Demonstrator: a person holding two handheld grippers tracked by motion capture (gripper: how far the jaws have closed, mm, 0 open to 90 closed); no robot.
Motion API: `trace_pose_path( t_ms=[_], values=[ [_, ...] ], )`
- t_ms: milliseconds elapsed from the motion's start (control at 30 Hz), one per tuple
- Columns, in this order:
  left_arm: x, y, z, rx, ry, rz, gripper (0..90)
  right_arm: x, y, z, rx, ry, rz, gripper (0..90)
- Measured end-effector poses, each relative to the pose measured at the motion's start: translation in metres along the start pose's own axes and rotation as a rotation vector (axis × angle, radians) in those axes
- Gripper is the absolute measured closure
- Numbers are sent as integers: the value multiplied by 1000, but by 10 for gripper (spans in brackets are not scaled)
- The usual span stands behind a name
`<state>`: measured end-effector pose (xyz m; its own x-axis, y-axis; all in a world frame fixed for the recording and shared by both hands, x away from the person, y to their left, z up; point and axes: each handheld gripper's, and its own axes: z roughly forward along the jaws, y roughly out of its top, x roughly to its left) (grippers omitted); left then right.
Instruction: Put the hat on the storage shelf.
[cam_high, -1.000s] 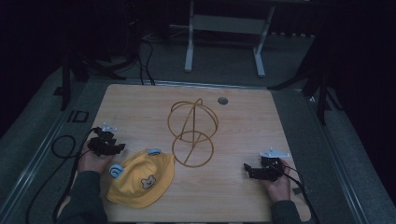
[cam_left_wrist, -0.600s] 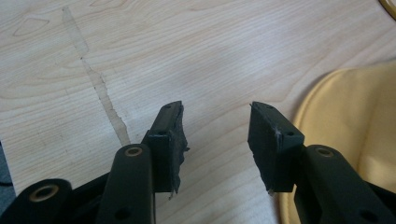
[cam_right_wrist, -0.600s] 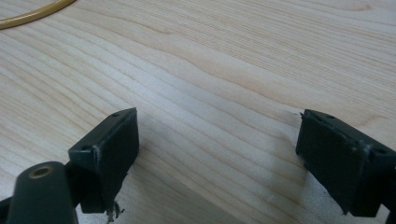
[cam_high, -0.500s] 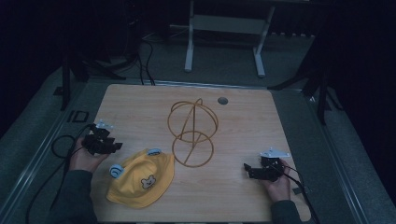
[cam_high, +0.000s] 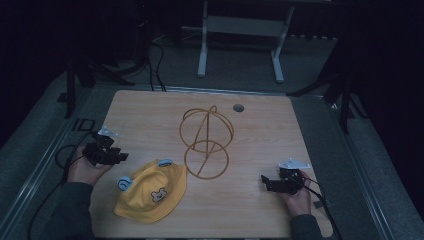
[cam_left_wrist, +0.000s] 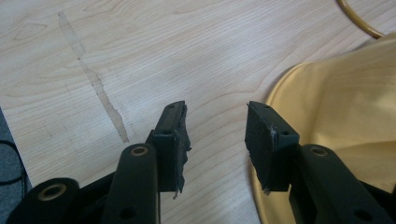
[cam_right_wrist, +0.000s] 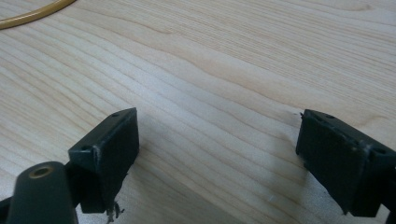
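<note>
A yellow cap lies crown-up on the wooden worktop, near the front edge and left of centre, with a small bear patch on its front and 2 pale blue ears along its rim. Whether anything lies under it cannot be told. Behind it and slightly to the right stands a wire stand, made of thin yellow rings: 1 ring lies flat on the wood and an open globe of hoops rises above it. Nothing rests on or in the stand.

The left tongs hover just left of the cap, above bare wood. In the left gripper view the left tongs have just been closing, yet the jaws stand partly apart with only wood grain between them; the cap's edge lies just beside the right-hand jaw, not between the pads. The right tongs sit low over the worktop near the front right, well apart from the cap and the stand. In the right gripper view the right tongs stand wide apart and hold nothing.

The back half of the worktop is open apart from a small round grommet near the rear edge. Open wood also lies between the stand and the right tongs.
</note>
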<state>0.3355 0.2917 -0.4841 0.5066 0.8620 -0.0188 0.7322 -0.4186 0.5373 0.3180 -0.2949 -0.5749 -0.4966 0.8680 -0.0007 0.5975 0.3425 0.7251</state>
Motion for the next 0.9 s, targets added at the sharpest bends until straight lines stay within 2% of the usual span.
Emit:
trace_pose_path(
  t_ms=[400,833,900],
  values=[
    [-11,14,-14,9,-24,42,551,0,0,0,0,1,-1,132],
    [-18,23,-27,15,-48,47,550,0,0,0,0,0,0,132],
    [-21,24,-29,20,-54,59,547,0,0,0,0,0,0,132]
  ],
)
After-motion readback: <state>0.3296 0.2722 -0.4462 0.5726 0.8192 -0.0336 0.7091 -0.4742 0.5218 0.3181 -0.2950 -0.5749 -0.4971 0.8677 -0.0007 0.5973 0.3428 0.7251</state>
